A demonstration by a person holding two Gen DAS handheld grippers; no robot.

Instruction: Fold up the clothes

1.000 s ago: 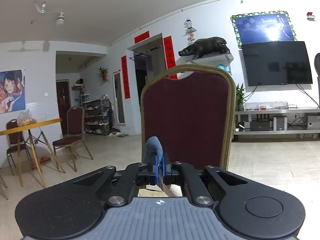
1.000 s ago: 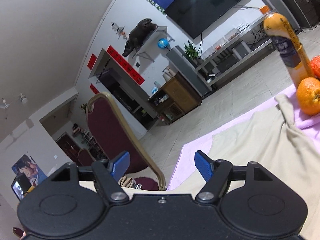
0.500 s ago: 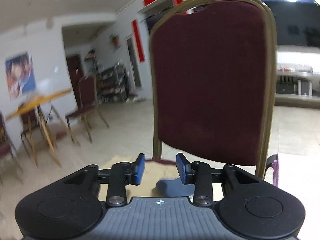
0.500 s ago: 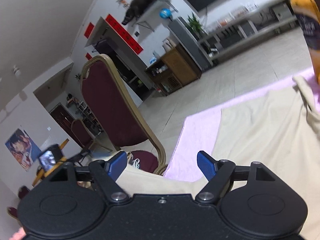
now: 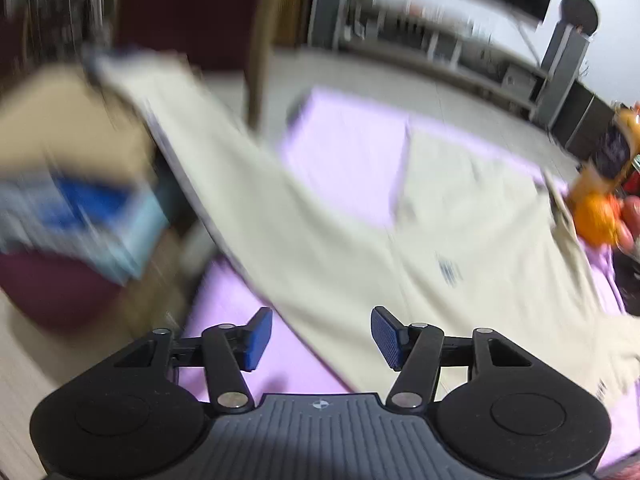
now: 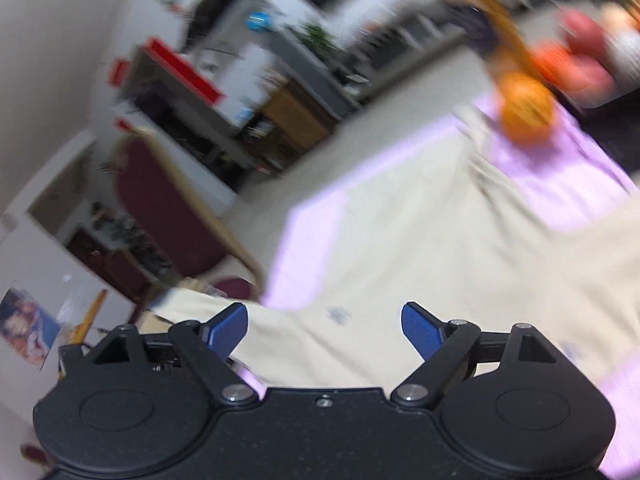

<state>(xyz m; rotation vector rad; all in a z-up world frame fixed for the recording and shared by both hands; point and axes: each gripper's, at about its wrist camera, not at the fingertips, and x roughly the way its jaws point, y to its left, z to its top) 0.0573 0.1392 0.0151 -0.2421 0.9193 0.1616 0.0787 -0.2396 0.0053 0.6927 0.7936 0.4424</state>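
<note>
1. Spreading across the lilac-covered counter (image 5: 344, 148), the cream garment (image 5: 360, 248) lies mostly flat, with one long part running off to the upper left of the left wrist view, toward the maroon chair (image 5: 192, 8).
2. At the far left of that view a blurred blue-and-white thing sits on the chair seat; what it is cannot be told.
3. Low in the centre, the left gripper (image 5: 316, 338) has its fingers spread with nothing between them. A second ago they were pressed together on a grey-blue piece of cloth; they have just been opening, so that piece looks to have been let go.
4. The view has swung from the room down onto the garment.
5. In the right wrist view the right gripper (image 6: 324, 330) hangs over the garment's near part, fingers wide apart and empty; they have just been opening further.
6. At the upper right an orange (image 6: 524, 108) and a bottle (image 6: 472, 8) stand beside the garment's far edge.
7. Both hands seem ready to take this garment for its first fold.
</note>
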